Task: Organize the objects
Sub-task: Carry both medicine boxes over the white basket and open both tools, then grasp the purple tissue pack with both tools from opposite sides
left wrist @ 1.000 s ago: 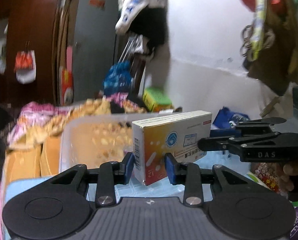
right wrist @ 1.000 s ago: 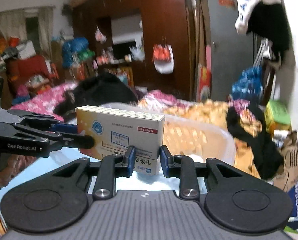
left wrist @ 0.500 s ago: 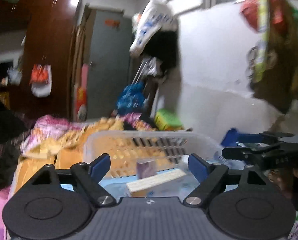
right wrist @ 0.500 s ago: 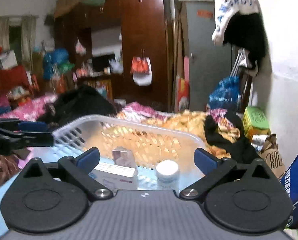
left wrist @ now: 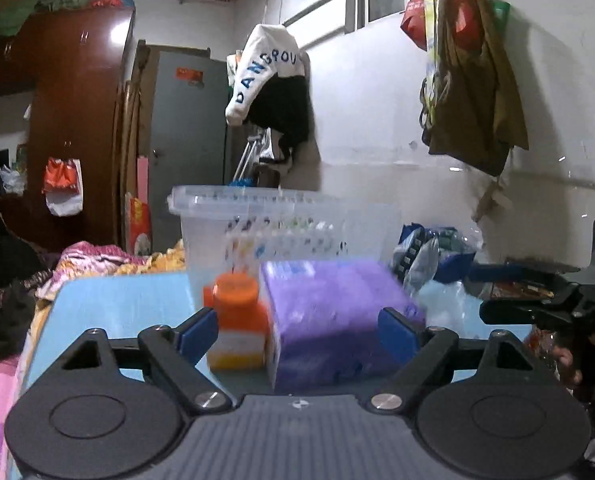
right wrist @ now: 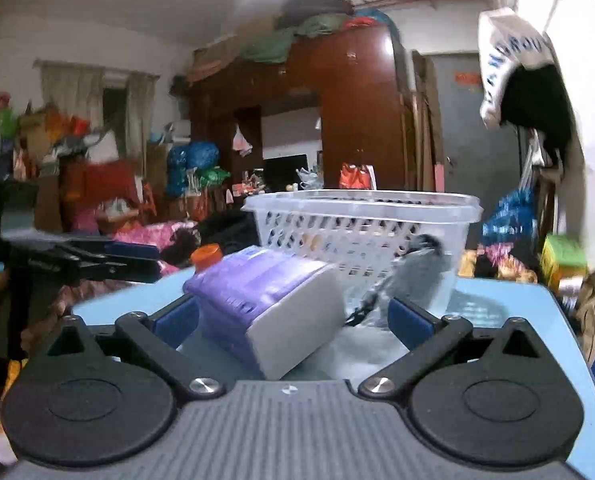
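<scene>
- Left wrist view: the left gripper [left wrist: 297, 334] is seen spread wide and empty, low over the blue tabletop [left wrist: 109, 304]. Between its fingers both the purple box [left wrist: 329, 320] and the orange bottle [left wrist: 237, 320] are framed, the two standing just beside each other; whether they touch cannot be told through the blur.
- If the gripper is closed from here, both things could be pinched together, or the bottle could be knocked over by the left finger [left wrist: 195, 334], because it stands close to that pad.
- The basket [left wrist: 265, 228] stands behind them; a forward push could slide the box against its wall.
- The right gripper [left wrist: 537, 300] is seen at the right edge, side-on; its state cannot be told from this view.
- Right wrist view: the right gripper [right wrist: 293, 322] is shown released and holding nothing, with the box [right wrist: 265, 304] lying skewed between its fingers and a dark packet [right wrist: 413, 276] near the right finger.
- Because the box lies at an angle, it could be twisted or squeezed out on closing, and the packet could be caught too.
- With both grippers aimed at the same box, a collision between them is a risk.
</scene>
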### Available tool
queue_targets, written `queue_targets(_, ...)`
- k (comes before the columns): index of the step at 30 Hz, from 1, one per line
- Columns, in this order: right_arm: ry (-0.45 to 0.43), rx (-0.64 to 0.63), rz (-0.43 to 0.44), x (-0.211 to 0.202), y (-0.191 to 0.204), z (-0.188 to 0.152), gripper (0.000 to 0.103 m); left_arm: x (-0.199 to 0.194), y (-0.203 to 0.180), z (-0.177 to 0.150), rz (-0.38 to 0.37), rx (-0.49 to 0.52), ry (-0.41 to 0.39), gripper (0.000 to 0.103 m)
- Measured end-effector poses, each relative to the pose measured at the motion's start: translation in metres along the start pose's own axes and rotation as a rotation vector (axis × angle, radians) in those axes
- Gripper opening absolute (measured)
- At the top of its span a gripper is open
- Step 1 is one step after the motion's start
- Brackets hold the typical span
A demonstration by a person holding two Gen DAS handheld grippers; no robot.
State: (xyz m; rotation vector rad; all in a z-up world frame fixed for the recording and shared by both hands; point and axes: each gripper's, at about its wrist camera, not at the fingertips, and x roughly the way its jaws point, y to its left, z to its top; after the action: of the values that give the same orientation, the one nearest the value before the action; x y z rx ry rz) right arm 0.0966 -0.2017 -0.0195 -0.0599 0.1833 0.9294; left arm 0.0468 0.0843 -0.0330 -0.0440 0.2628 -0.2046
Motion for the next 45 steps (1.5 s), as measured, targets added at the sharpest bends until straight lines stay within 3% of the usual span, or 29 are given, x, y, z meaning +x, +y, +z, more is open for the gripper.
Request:
queue_targets(8, 0.028, -0.023, 0.030, 0.030, 0.012, -0.006, 0.100, 0.012, 0.008, -0.015, -0.058, -0.002, 0.017, 0.088)
queue_targets(11, 0.040, -0.035, 0.027, 0.026, 0.013, -0.015, 0.088, 0.019, 0.006, -0.020, -0.061, -0.001, 0.032, 0.086)
queue_targets(15, 0.067, -0.072, 0.017, 0.031, 0.017, -0.026, 0.066, 0.031, 0.008, -0.025, -0.094, -0.012, 0.067, 0.069)
queue_targets(18, 0.070, -0.080, 0.015, 0.031, 0.017, -0.029, 0.057, 0.037, 0.008, -0.029, -0.089, -0.005, 0.077, 0.060)
queue_targets(22, 0.056, -0.091, 0.021, 0.027, 0.016, -0.033, 0.057, 0.039, 0.007, -0.031, -0.092, -0.002, 0.068, 0.059)
queue_targets(33, 0.037, -0.099, 0.012, 0.016, 0.016, -0.034, 0.049, 0.023, -0.013, -0.033, -0.022, 0.057, 0.020, 0.040)
queue_targets(45, 0.026, -0.112, -0.013, 0.011, 0.020, -0.033, 0.046, 0.017, -0.022, -0.037, 0.016, 0.048, 0.015, 0.038)
